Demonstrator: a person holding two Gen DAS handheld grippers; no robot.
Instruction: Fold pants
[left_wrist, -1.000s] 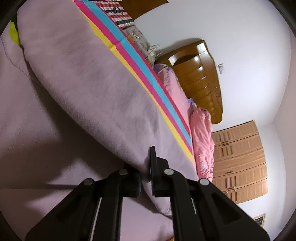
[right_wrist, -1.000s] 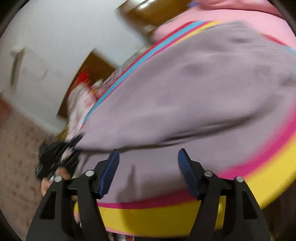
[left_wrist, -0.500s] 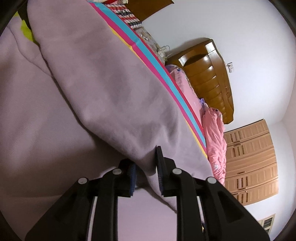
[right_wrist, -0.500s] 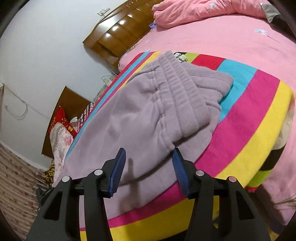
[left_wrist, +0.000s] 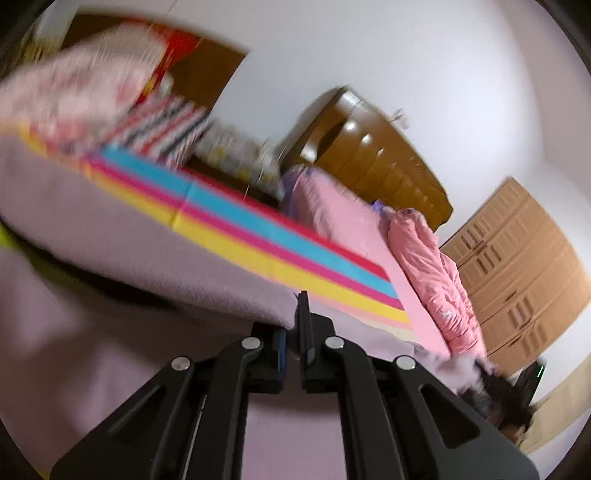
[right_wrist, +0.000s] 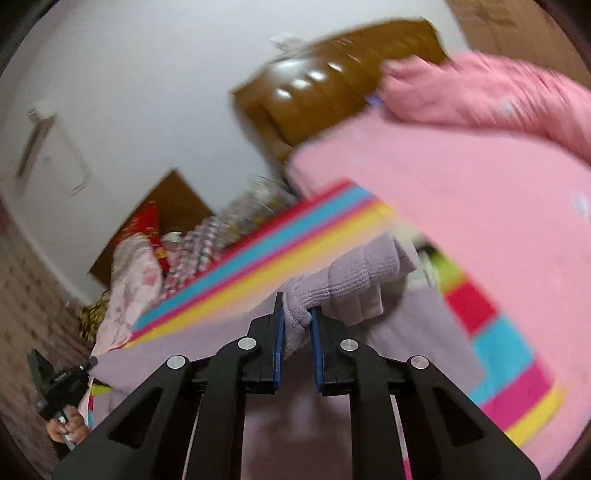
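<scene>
Right claw (right_wrist: 296, 325) just clamped onto lilac pants (right_wrist: 343, 273) waistband, left claw (left_wrist: 292, 325) pinched tight on pants edge

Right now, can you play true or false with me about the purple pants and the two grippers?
1. The right gripper pinches the ribbed waistband of the soft lilac pants. True.
2. The left gripper is wide open. False: it is shut on a pants edge.
3. The pants lie over a striped rainbow mat. True.
4. The bed sheet is green. False: it is pink.
5. The wooden headboard is brown. True.
</scene>
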